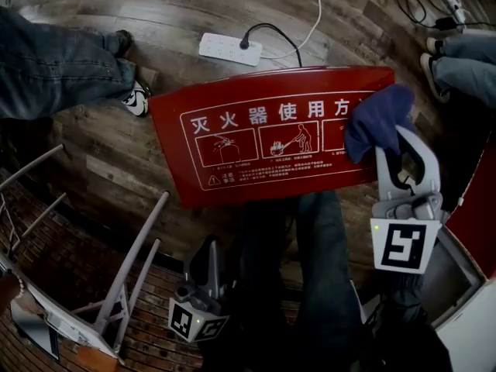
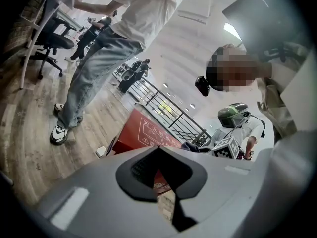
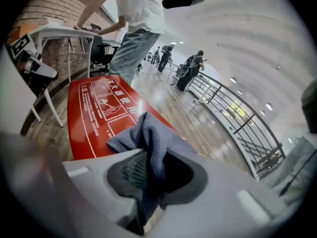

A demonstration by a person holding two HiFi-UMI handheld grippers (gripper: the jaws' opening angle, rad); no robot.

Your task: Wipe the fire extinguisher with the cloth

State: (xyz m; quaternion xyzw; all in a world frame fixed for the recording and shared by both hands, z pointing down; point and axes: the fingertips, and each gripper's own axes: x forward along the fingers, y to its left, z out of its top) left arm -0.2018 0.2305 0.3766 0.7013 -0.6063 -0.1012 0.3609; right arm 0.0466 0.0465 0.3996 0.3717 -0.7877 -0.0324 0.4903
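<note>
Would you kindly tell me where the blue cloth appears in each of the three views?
Head view: the cloth sits right of centre, on the red box's end.
Left gripper view: small dark lump just right of centre.
Right gripper view: centre foreground.
Shared landmark: the red box.

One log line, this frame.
right gripper: shut on cloth | cloth: over red extinguisher box, right end | left gripper: shut, empty

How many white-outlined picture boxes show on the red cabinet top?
3, in a row on the red metal cabinet top: left box, middle box, and a right box half covered by the dark blue cloth; more may be hidden beneath.
</note>
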